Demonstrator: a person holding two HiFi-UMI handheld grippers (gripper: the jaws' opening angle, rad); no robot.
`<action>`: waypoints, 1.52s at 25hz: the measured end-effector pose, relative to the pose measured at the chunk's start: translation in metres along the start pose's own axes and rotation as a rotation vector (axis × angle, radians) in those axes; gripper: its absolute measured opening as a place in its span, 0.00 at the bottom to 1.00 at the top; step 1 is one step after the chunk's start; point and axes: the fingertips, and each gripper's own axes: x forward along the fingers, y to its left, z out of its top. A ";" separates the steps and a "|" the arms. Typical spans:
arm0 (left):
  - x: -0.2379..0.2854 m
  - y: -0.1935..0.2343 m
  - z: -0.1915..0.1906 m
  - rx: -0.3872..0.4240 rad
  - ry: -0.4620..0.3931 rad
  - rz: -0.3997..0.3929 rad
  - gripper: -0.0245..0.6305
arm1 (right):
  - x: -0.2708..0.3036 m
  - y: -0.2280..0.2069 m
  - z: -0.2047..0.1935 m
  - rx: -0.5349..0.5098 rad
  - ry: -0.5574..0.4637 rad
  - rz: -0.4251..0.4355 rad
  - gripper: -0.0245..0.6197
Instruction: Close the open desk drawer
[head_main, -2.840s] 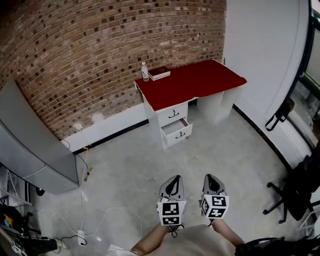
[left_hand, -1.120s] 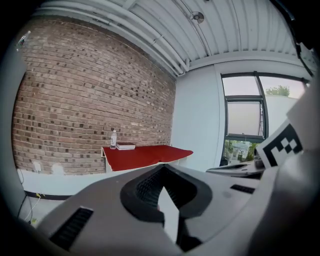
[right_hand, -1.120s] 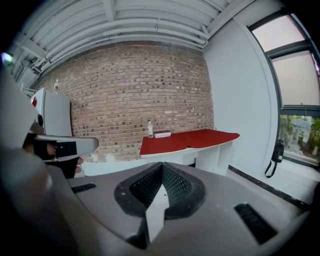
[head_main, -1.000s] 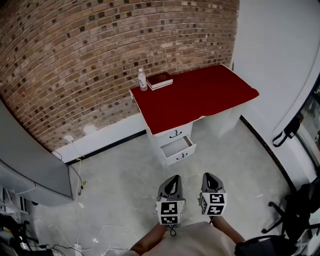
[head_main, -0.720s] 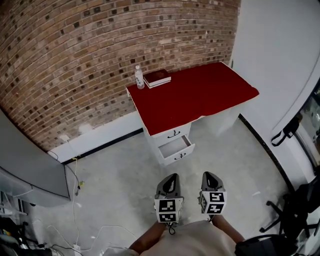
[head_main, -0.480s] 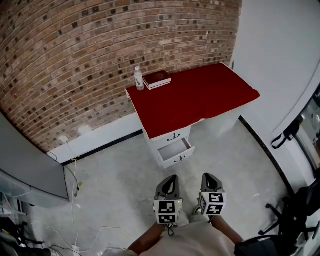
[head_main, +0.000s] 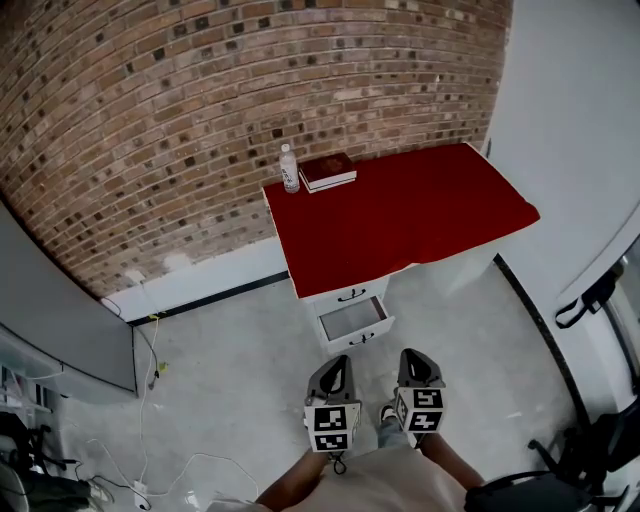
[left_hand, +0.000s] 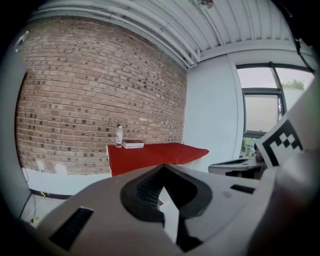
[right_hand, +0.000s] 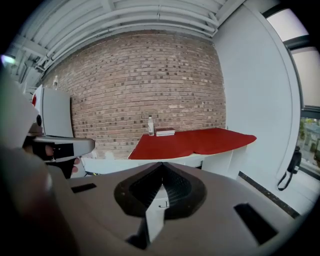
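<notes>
Just ahead of both claws: open drawer (head_main: 352, 322) under desk (head_main: 400, 215). Left claw (head_main: 335, 366) and right claw (head_main: 416, 358) pressed together, empty. Approach step; next likely a push on drawer front.

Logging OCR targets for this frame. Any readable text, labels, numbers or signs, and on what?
No text can be read in any view.
Bottle label: too small to read.
Book cover: too small to read.
Left marker cube and right marker cube: square patterns only, no letters.
</notes>
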 end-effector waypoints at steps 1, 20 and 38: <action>0.008 -0.003 0.003 0.001 0.000 0.011 0.05 | 0.006 -0.007 0.004 -0.003 0.000 0.008 0.04; 0.125 -0.043 0.026 -0.028 0.021 0.169 0.05 | 0.103 -0.104 0.041 -0.029 0.034 0.177 0.04; 0.171 -0.035 -0.010 -0.062 0.122 0.133 0.05 | 0.167 -0.088 0.012 -0.053 0.149 0.254 0.04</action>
